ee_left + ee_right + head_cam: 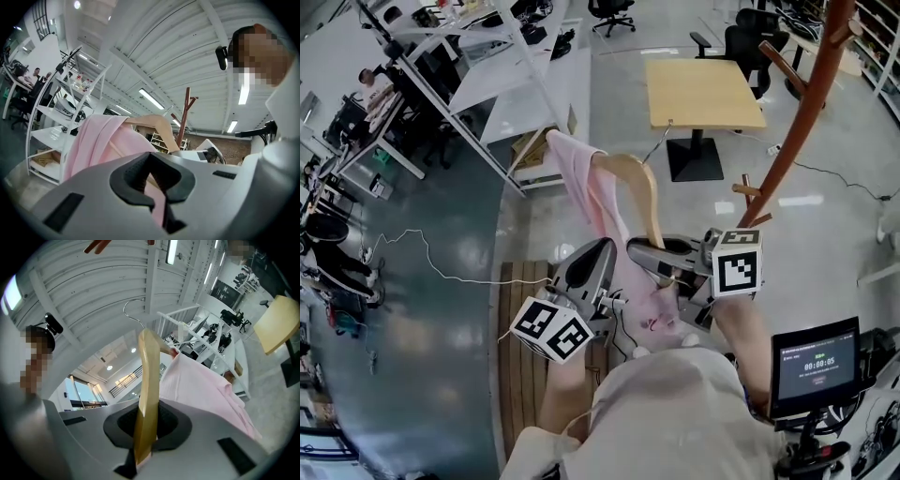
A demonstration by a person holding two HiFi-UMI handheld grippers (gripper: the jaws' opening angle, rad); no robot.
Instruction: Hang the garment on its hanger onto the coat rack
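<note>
At lower centre of the head view, the right gripper (145,427) is clamped on the lower end of the wooden hanger (639,183), and the left gripper (152,185) pinches the pink garment (595,202) draped over it. The hanger runs up-frame, wire hook (125,310) farthest; the coat rack (797,122) stands well apart at upper right, nearer the right gripper.

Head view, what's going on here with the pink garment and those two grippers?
A person holds a gripper in each hand. The right gripper is clamped on one arm of the wooden hanger, and the left gripper pinches the pink garment draped over that hanger. The brown coat rack stands ahead on the person's right. The hanger is not yet on the rack.
</note>
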